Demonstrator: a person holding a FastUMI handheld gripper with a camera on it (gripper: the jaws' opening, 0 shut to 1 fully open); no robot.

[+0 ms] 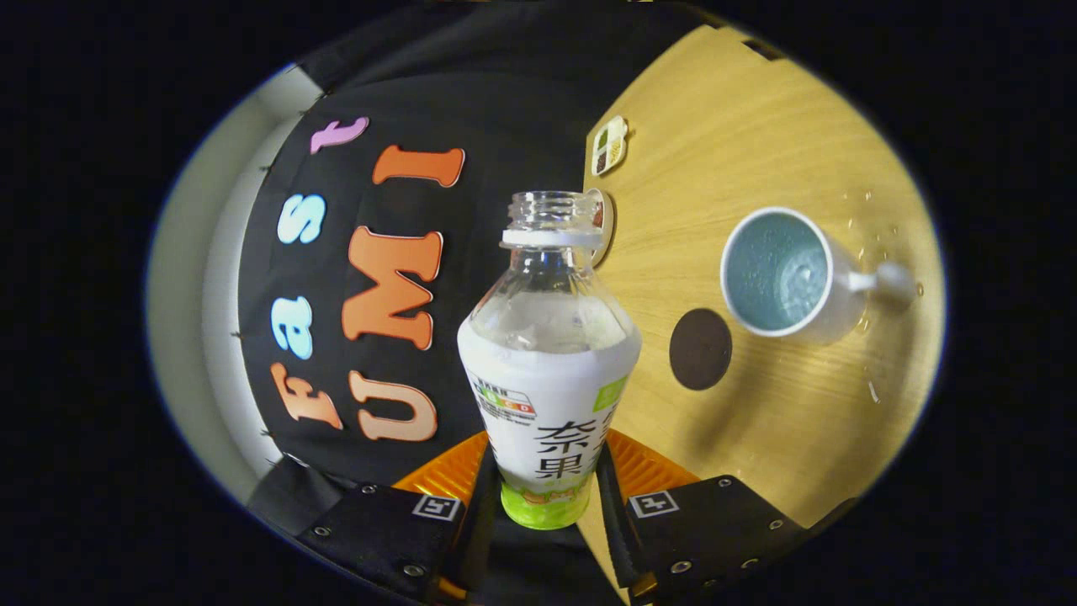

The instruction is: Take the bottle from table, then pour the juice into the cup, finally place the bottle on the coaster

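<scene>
Gripper view: claw [545,492] clamps the uncapped clear plastic bottle [549,370]; round dark coaster [700,348] sits at three o'clock, so tilting risks spilling.

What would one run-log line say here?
gripper: shut on bottle | bottle: uncapped, tilted | cup: on table | coaster: bare
</scene>
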